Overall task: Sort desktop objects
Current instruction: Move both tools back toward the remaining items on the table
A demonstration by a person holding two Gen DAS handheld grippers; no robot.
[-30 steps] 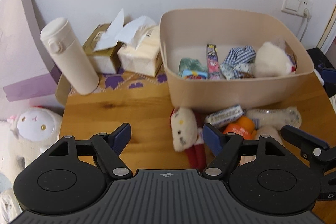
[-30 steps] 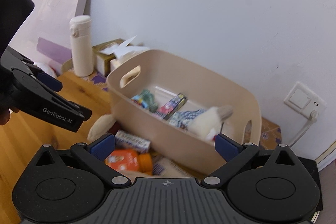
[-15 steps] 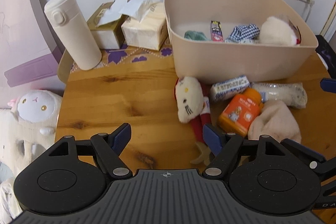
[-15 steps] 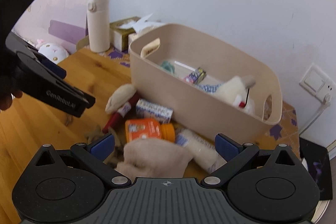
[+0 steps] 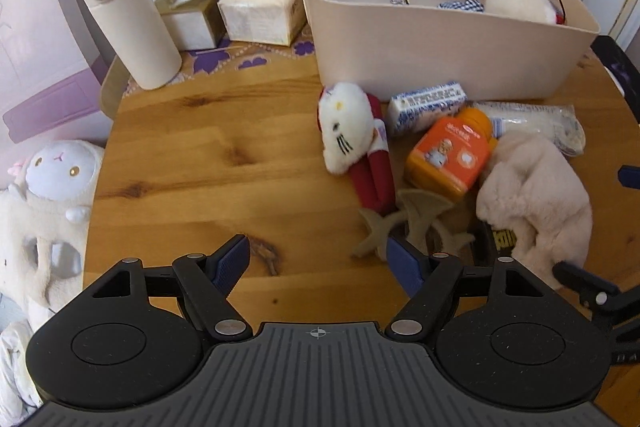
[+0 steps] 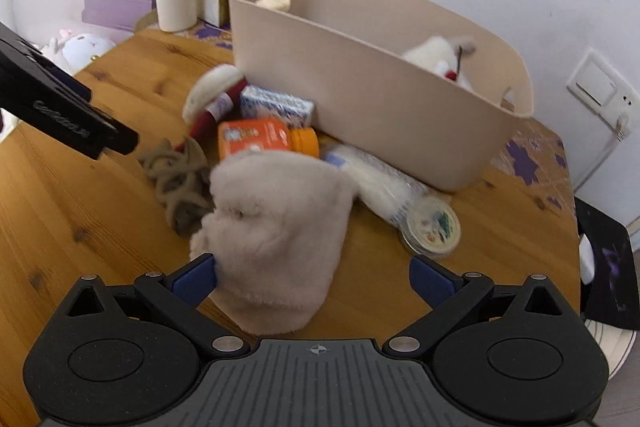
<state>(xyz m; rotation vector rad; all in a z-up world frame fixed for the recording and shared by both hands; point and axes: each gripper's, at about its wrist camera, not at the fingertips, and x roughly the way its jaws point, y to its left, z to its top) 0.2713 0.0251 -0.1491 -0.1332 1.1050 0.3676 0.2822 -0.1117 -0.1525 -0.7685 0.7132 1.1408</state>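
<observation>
A beige bin (image 5: 440, 39) at the back of the wooden table (image 5: 200, 155) holds a white plush and small items. In front of it lie a cat plush (image 5: 348, 131), a blue-white packet (image 5: 426, 103), an orange bottle (image 5: 448, 159), a white tube (image 5: 532, 119), a khaki hair tie (image 5: 400, 223) and a fluffy pink cloth (image 5: 536, 199). My left gripper (image 5: 318, 259) hangs open over bare wood, just left of the hair tie. My right gripper (image 6: 314, 277) is open, with the fluffy cloth (image 6: 280, 227) between its fingers, near the left one.
A cream flask (image 5: 128, 19) and two tissue boxes (image 5: 256, 11) stand at the back left. A plush sheep (image 5: 60, 171) sits off the table's left edge. A round tin (image 6: 430, 227) lies right of the cloth. A wall socket (image 6: 600, 91) is behind the bin.
Both grippers have sunk toward the table and tipped further down. The loose items in front of the bin came into full view, and the right gripper now straddles the fluffy cloth.
</observation>
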